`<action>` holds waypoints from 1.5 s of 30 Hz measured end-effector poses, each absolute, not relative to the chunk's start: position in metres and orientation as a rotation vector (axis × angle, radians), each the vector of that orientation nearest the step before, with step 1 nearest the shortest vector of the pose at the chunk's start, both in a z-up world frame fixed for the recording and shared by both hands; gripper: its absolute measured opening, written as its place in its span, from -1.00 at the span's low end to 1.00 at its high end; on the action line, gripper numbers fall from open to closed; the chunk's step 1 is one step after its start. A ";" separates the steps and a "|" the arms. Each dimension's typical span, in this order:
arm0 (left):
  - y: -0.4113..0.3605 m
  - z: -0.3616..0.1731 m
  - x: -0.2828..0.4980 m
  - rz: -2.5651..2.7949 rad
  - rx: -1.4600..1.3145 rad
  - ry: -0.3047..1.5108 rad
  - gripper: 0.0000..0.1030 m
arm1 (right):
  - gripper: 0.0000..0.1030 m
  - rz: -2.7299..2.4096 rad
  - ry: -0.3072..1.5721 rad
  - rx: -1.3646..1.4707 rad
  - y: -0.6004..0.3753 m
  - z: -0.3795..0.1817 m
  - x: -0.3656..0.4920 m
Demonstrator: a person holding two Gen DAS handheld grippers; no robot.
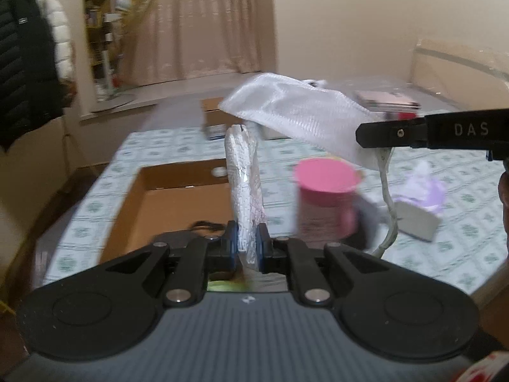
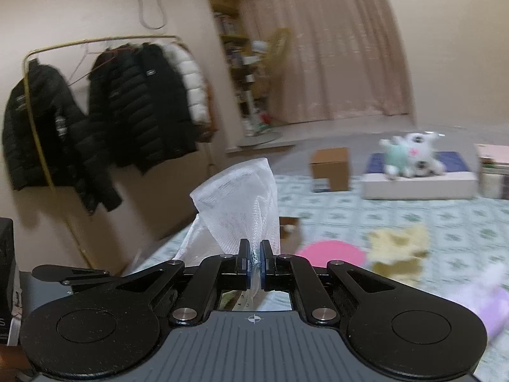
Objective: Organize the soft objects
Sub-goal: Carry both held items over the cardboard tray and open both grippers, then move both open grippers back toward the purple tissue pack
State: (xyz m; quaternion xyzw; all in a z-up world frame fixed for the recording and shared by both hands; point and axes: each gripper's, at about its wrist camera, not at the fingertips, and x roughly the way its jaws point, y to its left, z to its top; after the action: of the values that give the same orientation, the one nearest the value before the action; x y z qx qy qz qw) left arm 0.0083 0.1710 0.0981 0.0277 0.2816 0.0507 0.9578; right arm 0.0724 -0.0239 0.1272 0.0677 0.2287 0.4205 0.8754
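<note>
A white mesh cloth (image 1: 296,114) hangs in the air above the bed, stretched between both grippers. My left gripper (image 1: 246,235) is shut on one edge of it, which stands up as a narrow strip (image 1: 243,172) between the pads. My right gripper (image 1: 361,133) comes in from the right in the left wrist view, clamped on the far end. In the right wrist view the right gripper (image 2: 253,248) is shut on a bunched fold of the mesh cloth (image 2: 238,200). An open cardboard box (image 1: 178,200) lies on the patterned bed sheet (image 1: 95,210) below the left gripper.
A pink lidded cup (image 1: 324,191) and a purple tissue pack (image 1: 423,191) sit on the bed right of the box. A yellow cloth (image 2: 397,248), plush toys (image 2: 410,156) on a white box, and a small cardboard box (image 2: 331,168) lie farther off. Dark jackets (image 2: 133,108) hang on a rack at left.
</note>
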 end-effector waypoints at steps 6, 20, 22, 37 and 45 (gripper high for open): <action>0.232 0.089 0.017 0.186 0.046 0.603 -0.80 | -0.90 0.925 0.577 0.176 0.046 0.104 0.102; 0.312 0.037 0.094 0.200 0.030 0.702 -0.79 | -0.90 0.835 0.695 0.156 0.127 0.033 0.173; 0.317 0.029 0.103 0.193 0.028 0.713 -0.79 | -0.90 0.828 0.703 0.148 0.134 0.023 0.178; 0.327 0.026 0.091 0.235 -0.020 0.701 -0.51 | 0.29 0.867 0.647 0.081 0.131 0.025 0.156; 0.298 0.049 0.038 0.265 -0.071 0.661 -0.38 | 0.29 0.844 0.527 0.059 0.081 0.061 0.105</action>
State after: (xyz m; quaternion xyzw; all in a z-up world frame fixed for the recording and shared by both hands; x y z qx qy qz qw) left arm 0.0380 0.2976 0.0487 -0.0347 0.3235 0.1296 0.9367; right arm 0.1051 0.0814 0.0613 0.0284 0.2527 0.4050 0.8783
